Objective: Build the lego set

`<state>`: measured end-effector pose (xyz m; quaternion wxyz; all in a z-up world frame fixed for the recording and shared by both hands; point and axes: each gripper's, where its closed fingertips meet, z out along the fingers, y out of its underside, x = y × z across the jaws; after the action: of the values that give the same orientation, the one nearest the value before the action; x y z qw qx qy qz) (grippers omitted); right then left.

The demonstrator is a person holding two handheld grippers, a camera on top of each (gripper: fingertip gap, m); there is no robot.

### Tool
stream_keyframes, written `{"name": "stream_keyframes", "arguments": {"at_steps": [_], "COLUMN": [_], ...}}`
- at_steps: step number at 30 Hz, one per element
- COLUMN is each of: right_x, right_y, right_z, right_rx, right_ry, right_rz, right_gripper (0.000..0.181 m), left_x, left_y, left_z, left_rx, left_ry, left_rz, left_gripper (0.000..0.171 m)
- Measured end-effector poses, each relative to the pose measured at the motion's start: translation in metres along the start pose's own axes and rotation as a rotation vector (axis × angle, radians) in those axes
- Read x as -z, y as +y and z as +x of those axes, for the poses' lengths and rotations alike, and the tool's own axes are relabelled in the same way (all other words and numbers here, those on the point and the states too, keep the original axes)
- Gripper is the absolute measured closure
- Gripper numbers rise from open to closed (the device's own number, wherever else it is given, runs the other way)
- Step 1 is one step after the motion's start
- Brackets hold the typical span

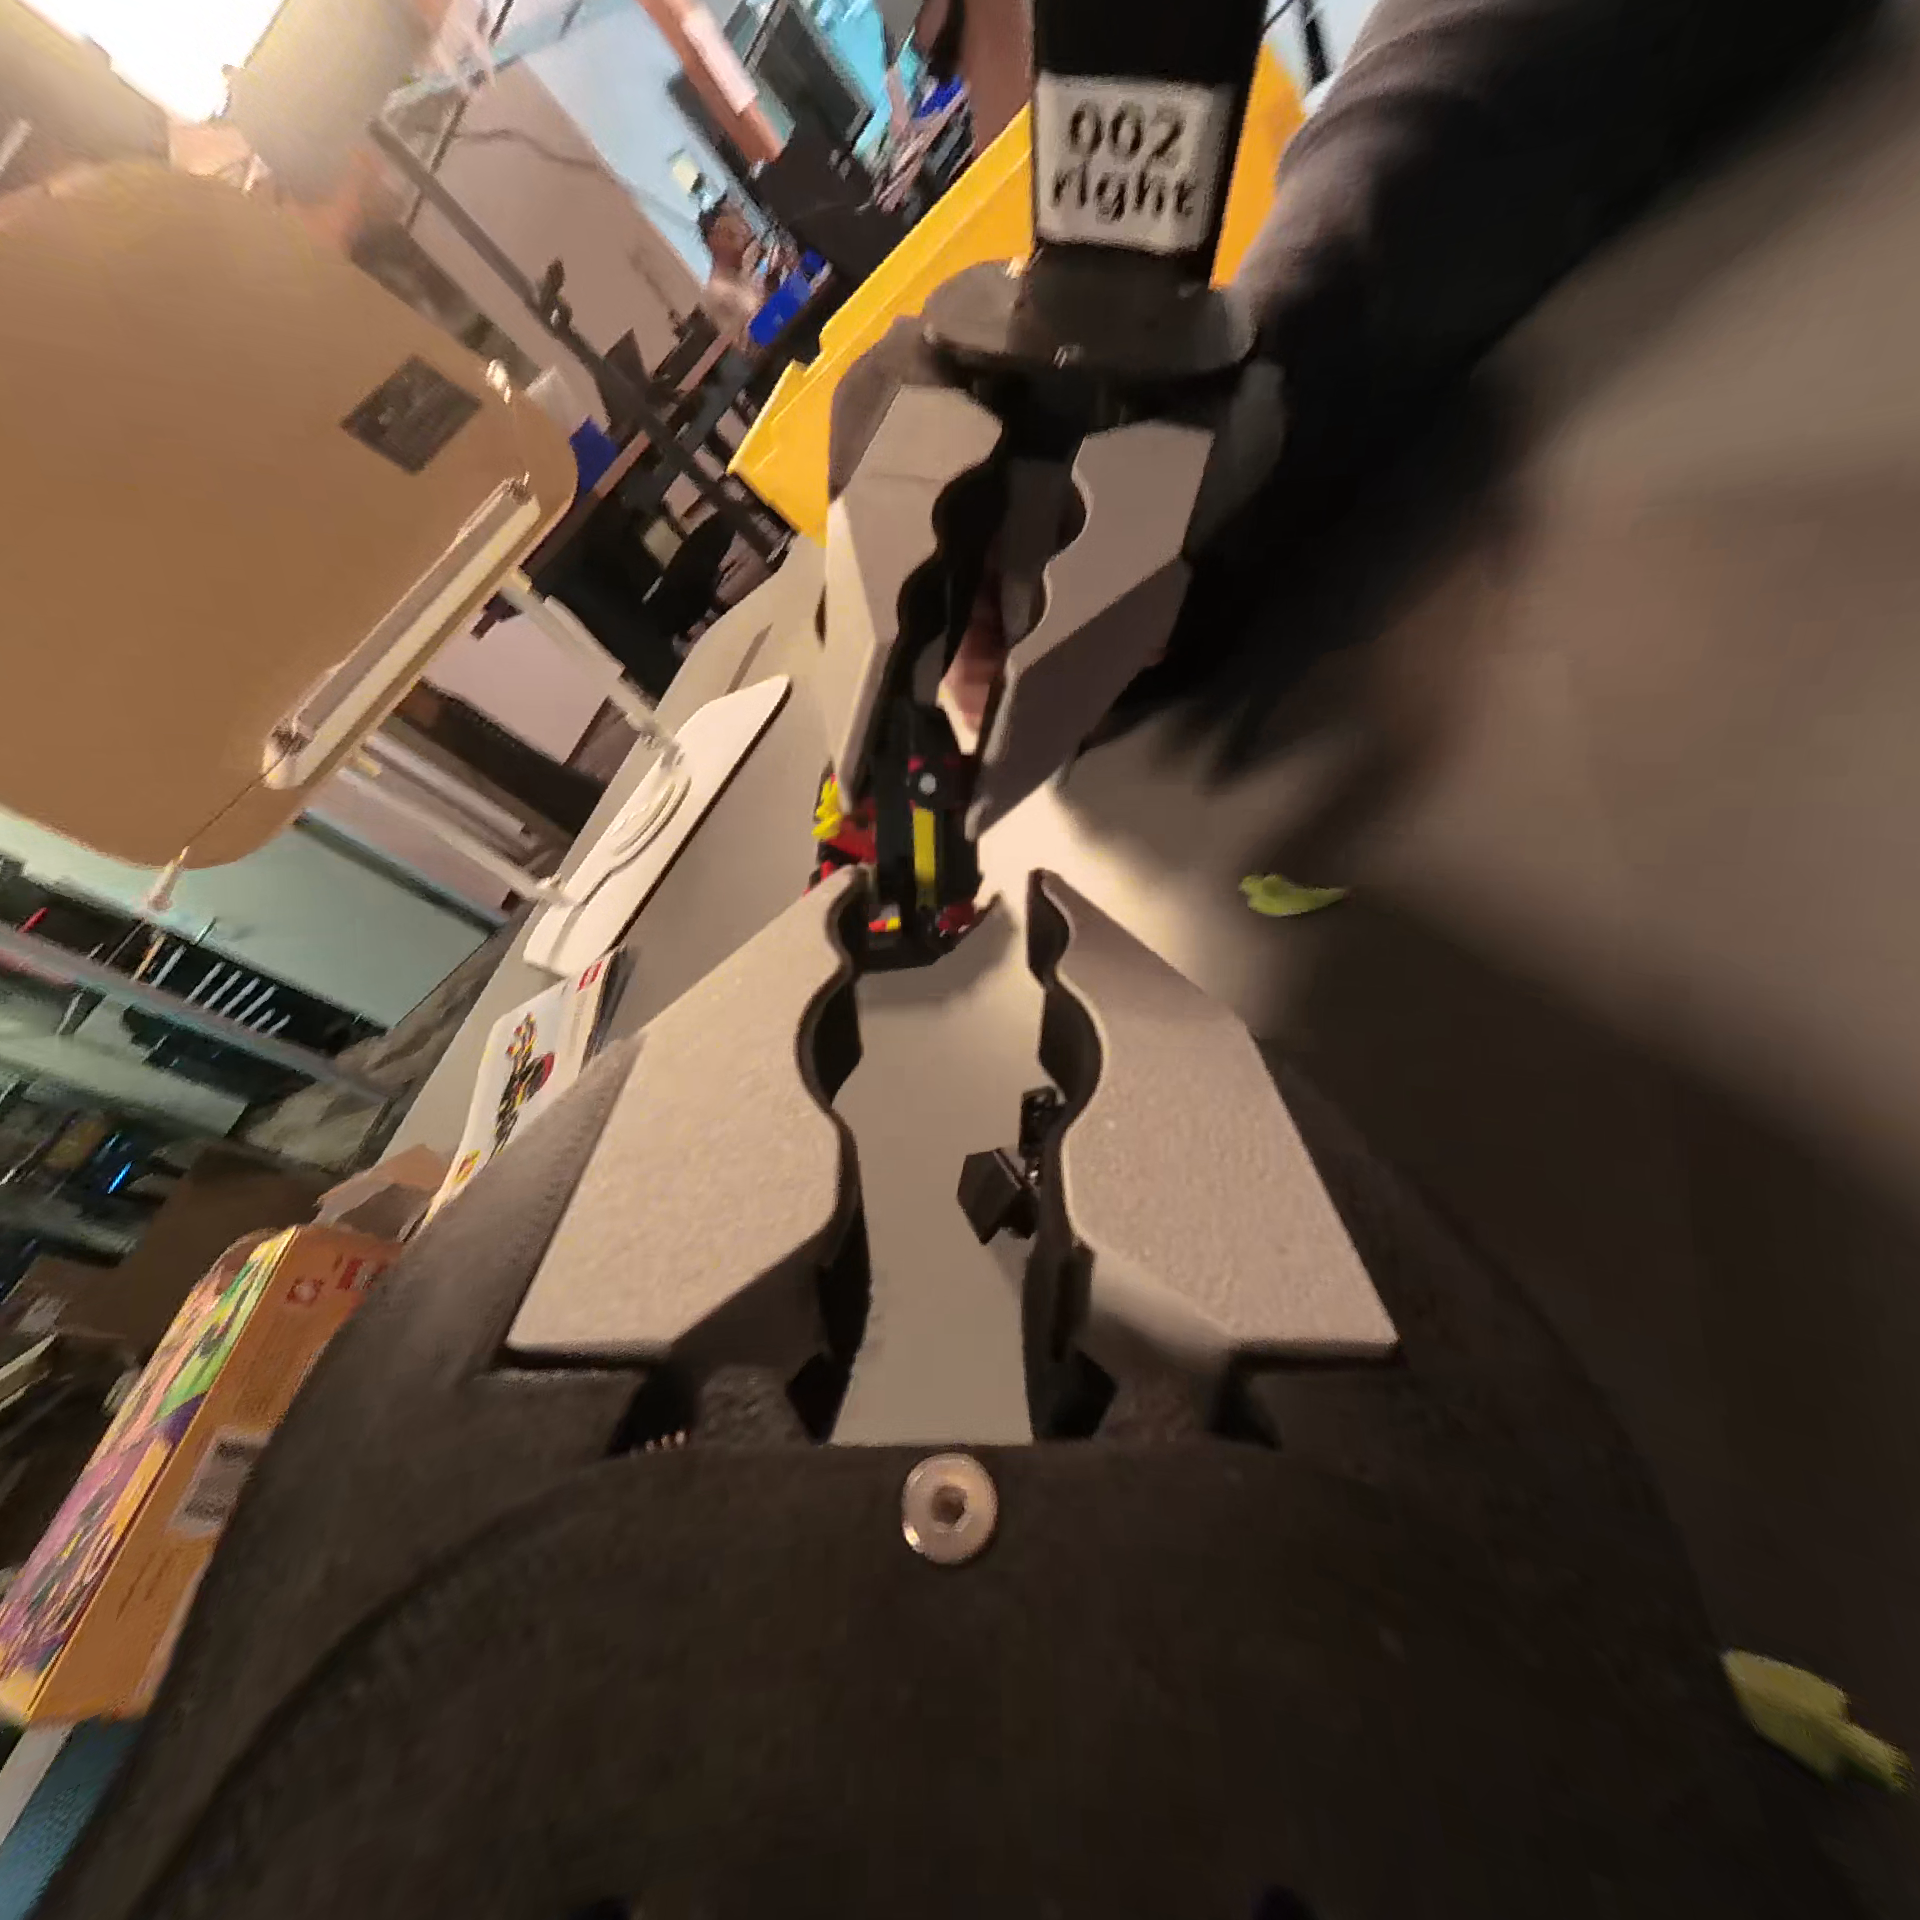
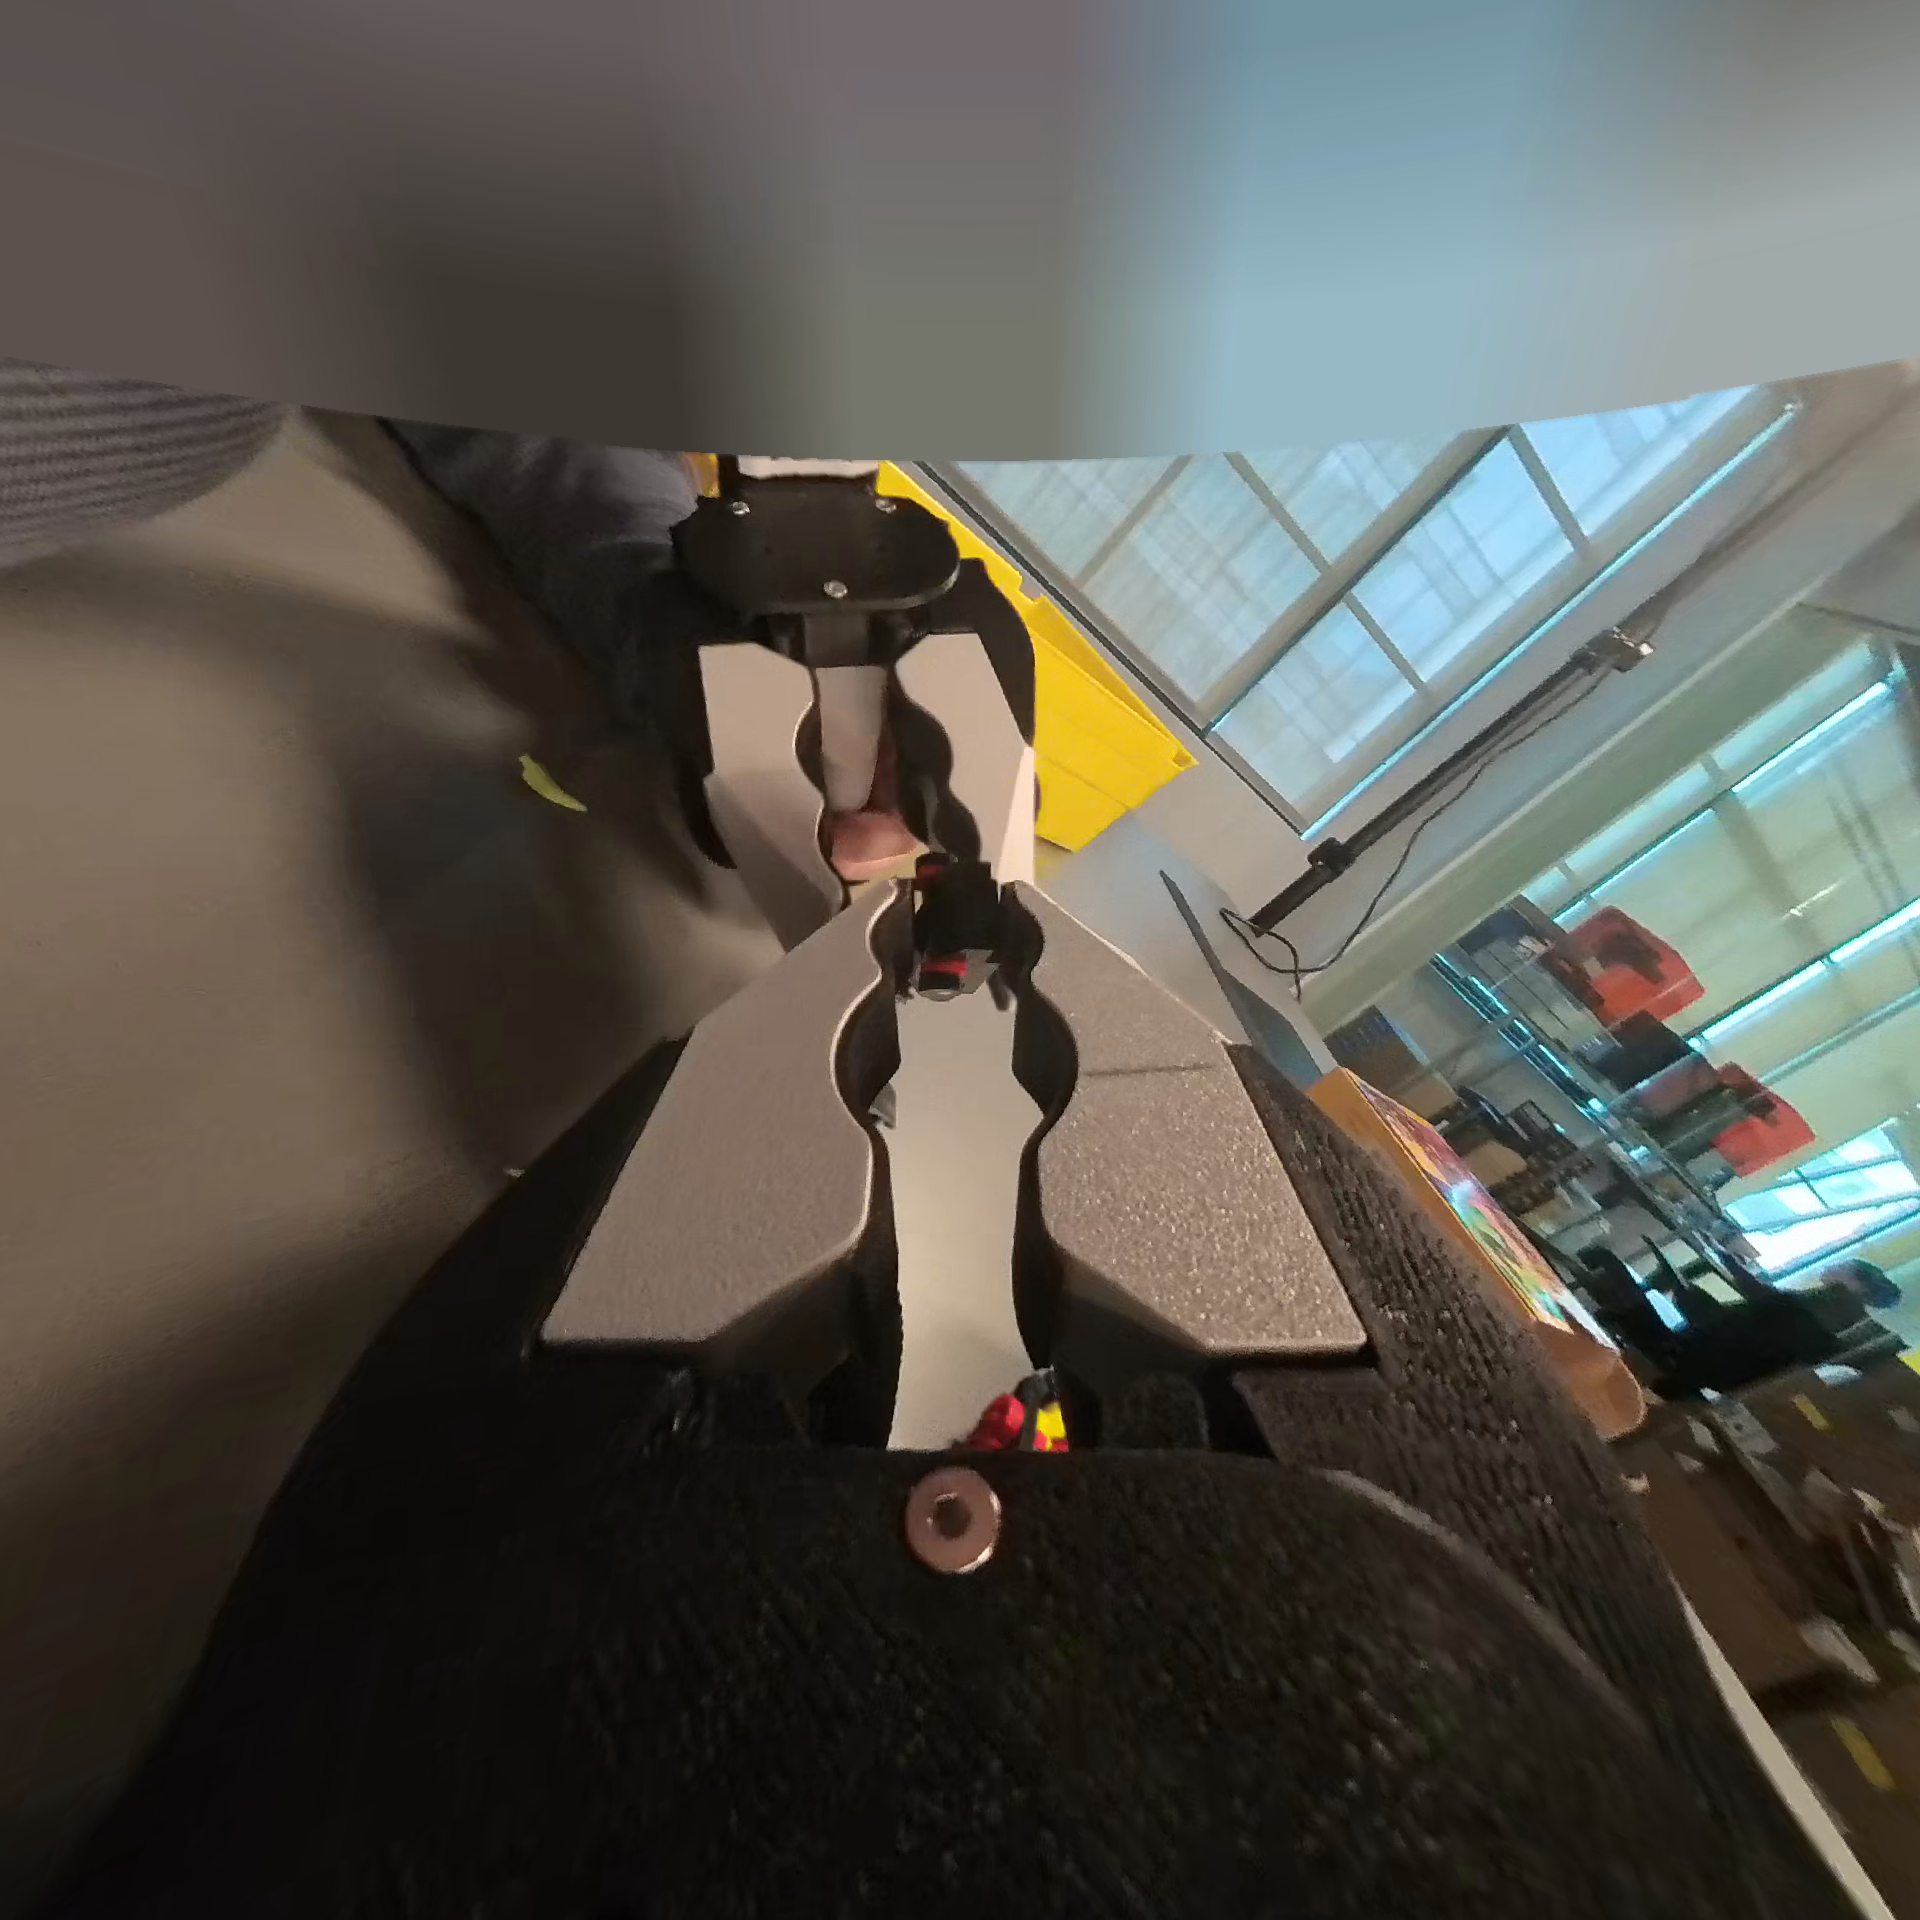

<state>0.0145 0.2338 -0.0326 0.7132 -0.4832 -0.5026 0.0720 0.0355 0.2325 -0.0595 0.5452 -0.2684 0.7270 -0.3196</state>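
Note:
A small lego model [image 1: 925, 842] of black, red and yellow parts is clamped in my right gripper [image 1: 912, 805], which comes in from above in the left wrist view. My left gripper [image 1: 945, 888] is open, with its tips on either side of the model's lower end. A small black piece [image 1: 997, 1184] sits between the left fingers, close to the right one. In the right wrist view my right gripper [image 2: 948, 899] is shut on the model [image 2: 951, 951], and the left gripper [image 2: 920, 873] faces it tip to tip.
The lego box [image 1: 156, 1475] lies at the left, also in the right wrist view [image 2: 1455, 1195]. An instruction booklet [image 1: 530, 1060] and a white board [image 1: 665, 800] lie beyond it. A yellow bin [image 1: 935, 281] stands behind. Green bits [image 1: 1283, 894] and loose red and yellow pieces [image 2: 1013, 1429] lie nearby. Both grippers' tips are close together, under 4 cm apart. The small black piece [image 1: 997, 1184] lies around 7 cm away from my left fingertips.

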Motion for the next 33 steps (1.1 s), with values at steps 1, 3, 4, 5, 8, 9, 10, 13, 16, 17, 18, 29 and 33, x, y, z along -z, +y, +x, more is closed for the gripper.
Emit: {"name": "stream_keyframes", "arguments": {"at_steps": [1,3,4,5,8,9,10,13,16,17,18,29,33], "right_x": [0.0,-0.001,-0.001,-0.001,-0.001,-0.001,-0.001,-0.002,-0.002,-0.002,-0.003,-0.005,-0.007], "right_y": [0.0,-0.001,-0.001,-0.002,-0.001,-0.001,-0.001,0.0,0.004,0.006,0.008,0.035,0.037], "right_z": [-0.001,-0.003,-0.004,-0.005,-0.006,-0.006,-0.005,0.002,0.014,0.015,0.015,0.022,0.018], "right_rx": [0.003,0.003,0.004,0.006,0.009,0.009,0.008,0.011,0.011,0.018,0.029,0.199,0.242], "right_ry": [-0.006,-0.016,-0.022,-0.028,-0.028,-0.026,-0.021,0.033,0.101,0.114,0.118,0.208,0.196], "right_rz": [0.0,0.003,0.003,0.004,0.001,0.001,-0.001,-0.007,-0.023,-0.038,-0.052,-0.251,-0.272], "right_gripper": [0.168,0.168,0.168,0.168,0.168,0.168,0.168,0.16,0.151,0.15,0.151,0.163,0.166], "left_x": [0.001,0.001,0.001,0.001,0.001,0.001,0.001,-0.001,-0.002,-0.002,-0.002,-0.002,-0.003], "left_y": [-0.002,-0.003,-0.004,-0.004,-0.003,-0.003,-0.002,0.005,0.028,0.036,0.041,0.052,0.052], "left_z": [0.002,0.003,0.004,0.003,0.002,0.002,0.002,-0.004,-0.023,-0.029,-0.03,-0.032,-0.031], "left_rx": [-0.003,-0.006,-0.004,-0.003,0.008,0.016,0.022,0.011,-0.056,-0.091,-0.112,-0.202,-0.254], "left_ry": [0.009,0.02,0.026,0.025,0.032,0.038,0.038,0.006,-0.131,-0.166,-0.176,-0.204,-0.209], "left_rz": [0.014,0.022,0.024,0.026,0.023,0.023,0.019,-0.029,-0.186,-0.243,-0.27,-0.351,-0.366], "left_gripper": [0.146,0.148,0.149,0.152,0.155,0.155,0.155,0.155,0.155,0.155,0.155,0.155,0.155]}}
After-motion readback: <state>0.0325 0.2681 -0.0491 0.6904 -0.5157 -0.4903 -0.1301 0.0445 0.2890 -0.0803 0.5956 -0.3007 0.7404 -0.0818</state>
